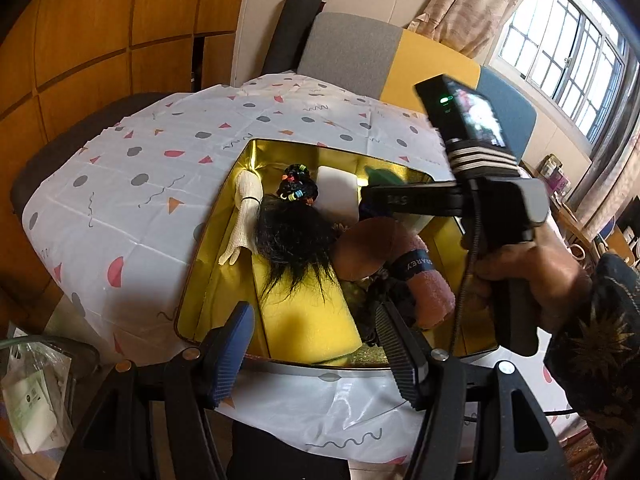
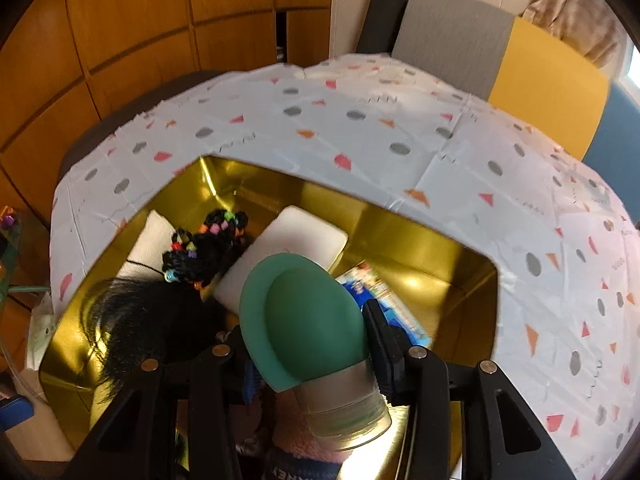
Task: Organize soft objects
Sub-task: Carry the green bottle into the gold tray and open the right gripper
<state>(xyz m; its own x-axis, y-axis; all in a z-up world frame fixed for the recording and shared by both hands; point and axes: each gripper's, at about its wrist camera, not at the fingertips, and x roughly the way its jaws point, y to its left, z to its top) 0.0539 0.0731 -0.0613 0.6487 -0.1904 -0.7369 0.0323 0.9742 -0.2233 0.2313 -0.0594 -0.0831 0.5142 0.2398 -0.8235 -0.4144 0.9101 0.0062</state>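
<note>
1. Wood-panelled walls [image 1: 100, 40] back a table under a white patterned cloth [image 1: 160, 152]; a gold-lined box [image 1: 224, 216] sits sunk in the cloth.
2. Box contents: yellow foam block [image 1: 308, 316], black wig [image 1: 296, 236], beaded hair ties [image 1: 296, 186], white glove [image 1: 246, 216], white foam pad [image 1: 336, 196], pink rolled towel [image 1: 424, 280] with a dark band.
3. Left gripper [image 1: 316, 344]: jaws wide apart, holding nothing, poised over the near edge of the box with the yellow block between and beyond its fingers.
4. Right gripper [image 2: 308, 360]: closed on a green silicone-topped bottle [image 2: 312, 320] (clear base toward the camera), held above the box's middle, the white pad just beyond it.
</note>
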